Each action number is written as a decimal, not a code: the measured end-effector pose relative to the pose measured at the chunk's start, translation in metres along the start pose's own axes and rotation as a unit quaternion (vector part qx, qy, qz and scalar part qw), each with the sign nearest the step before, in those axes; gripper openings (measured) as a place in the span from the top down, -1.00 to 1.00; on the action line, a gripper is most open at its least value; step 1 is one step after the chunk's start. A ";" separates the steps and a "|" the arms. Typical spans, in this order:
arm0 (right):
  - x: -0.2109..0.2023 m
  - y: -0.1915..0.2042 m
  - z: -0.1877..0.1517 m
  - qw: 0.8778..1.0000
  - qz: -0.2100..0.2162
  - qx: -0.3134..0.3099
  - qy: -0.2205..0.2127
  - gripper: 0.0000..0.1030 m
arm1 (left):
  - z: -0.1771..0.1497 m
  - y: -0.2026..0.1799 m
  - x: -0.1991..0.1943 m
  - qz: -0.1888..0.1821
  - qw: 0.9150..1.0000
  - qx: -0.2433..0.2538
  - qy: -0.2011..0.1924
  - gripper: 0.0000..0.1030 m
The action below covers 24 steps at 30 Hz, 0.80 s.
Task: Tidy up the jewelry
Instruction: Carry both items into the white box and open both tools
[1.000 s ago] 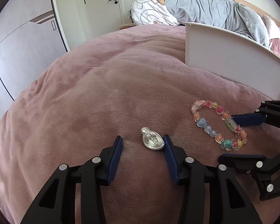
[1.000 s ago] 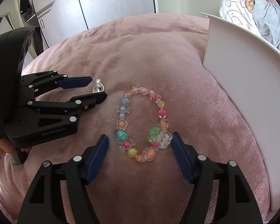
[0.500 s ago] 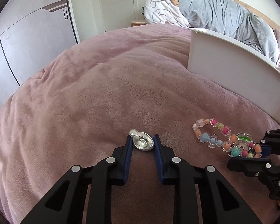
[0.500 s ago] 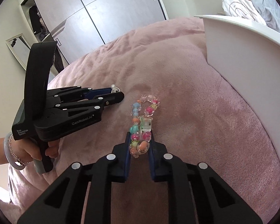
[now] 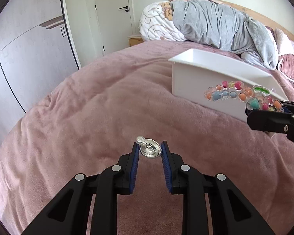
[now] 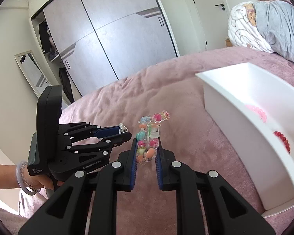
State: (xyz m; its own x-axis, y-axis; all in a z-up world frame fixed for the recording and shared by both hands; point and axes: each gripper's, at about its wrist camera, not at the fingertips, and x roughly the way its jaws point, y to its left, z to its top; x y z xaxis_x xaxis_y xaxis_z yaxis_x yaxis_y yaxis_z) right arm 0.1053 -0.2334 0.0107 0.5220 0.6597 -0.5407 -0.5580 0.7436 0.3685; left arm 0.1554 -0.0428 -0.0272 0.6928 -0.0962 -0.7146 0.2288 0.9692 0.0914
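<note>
The blue pads (image 5: 135, 157) of the left gripper (image 5: 149, 148) are closed on a small silver pendant (image 5: 149, 150), which sits between the two tips and is lifted above the pink blanket (image 5: 88, 121). Its little clasp points up and to the left. In the right wrist view the same gripper (image 6: 123, 132) shows from the side, with the pendant (image 6: 122, 129) shining at its tip, and the person's left hand (image 6: 41, 182) holds the handle — a pale bangle is on the wrist.

The right gripper (image 6: 147, 146) is closed on a colourful bead bracelet (image 6: 149, 139); the near end is pressed between the pads, and the rest sticks out forward past the tips, in the air above the blanket. From the left wrist camera the bracelet (image 5: 243, 95) appears in front of the wall of the white box (image 5: 188, 80).

The white box (image 6: 235, 105) stands on the blanket just to the right of the bracelet. Inside it lie a pink bead bracelet (image 6: 257, 111) and a red bead bracelet (image 6: 282, 139).
</note>
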 end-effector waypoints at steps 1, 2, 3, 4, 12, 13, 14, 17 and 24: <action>-0.008 -0.001 0.005 1.000 -0.003 0.001 -0.010 0.68 | 0.006 0.000 -0.006 0.000 1.000 0.001 -0.008 0.47; -0.015 -0.002 0.009 1.000 -0.006 0.002 -0.019 0.68 | 0.012 -0.001 -0.013 -0.002 1.000 0.001 -0.018 0.47; -0.025 -0.003 0.014 1.000 -0.011 0.003 -0.029 0.68 | 0.019 -0.001 -0.018 -0.004 1.000 0.002 -0.027 0.47; -0.034 -0.004 0.019 0.999 -0.016 0.003 -0.040 0.68 | 0.026 -0.003 -0.025 -0.005 0.999 0.004 -0.036 0.47; -0.099 -0.013 0.049 0.993 -0.072 -0.002 -0.096 0.68 | 0.085 -0.024 -0.066 -0.026 0.994 0.023 -0.102 0.47; -0.105 -0.013 0.051 0.991 -0.081 -0.004 -0.102 0.67 | 0.092 -0.028 -0.070 -0.031 0.993 0.024 -0.108 0.47; -0.111 -0.014 0.053 0.990 -0.092 -0.009 -0.107 0.68 | 0.098 -0.032 -0.073 -0.036 0.993 0.025 -0.114 0.47; -0.124 -0.014 0.058 0.984 -0.128 -0.026 -0.117 0.68 | 0.114 -0.046 -0.073 -0.052 0.991 0.031 -0.121 0.47; -0.125 -0.027 0.060 0.978 -0.164 -0.033 -0.121 0.68 | 0.143 -0.084 -0.044 -0.089 0.987 0.056 -0.123 0.47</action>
State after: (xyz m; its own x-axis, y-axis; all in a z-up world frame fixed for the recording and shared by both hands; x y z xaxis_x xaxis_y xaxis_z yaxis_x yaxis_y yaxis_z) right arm 0.0938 -0.3292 0.1141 0.8134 0.3992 -0.4232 -0.3713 0.9162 0.1507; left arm 0.2034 -0.1526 0.0953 0.7768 -0.3274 -0.5379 0.4258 0.9024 0.0656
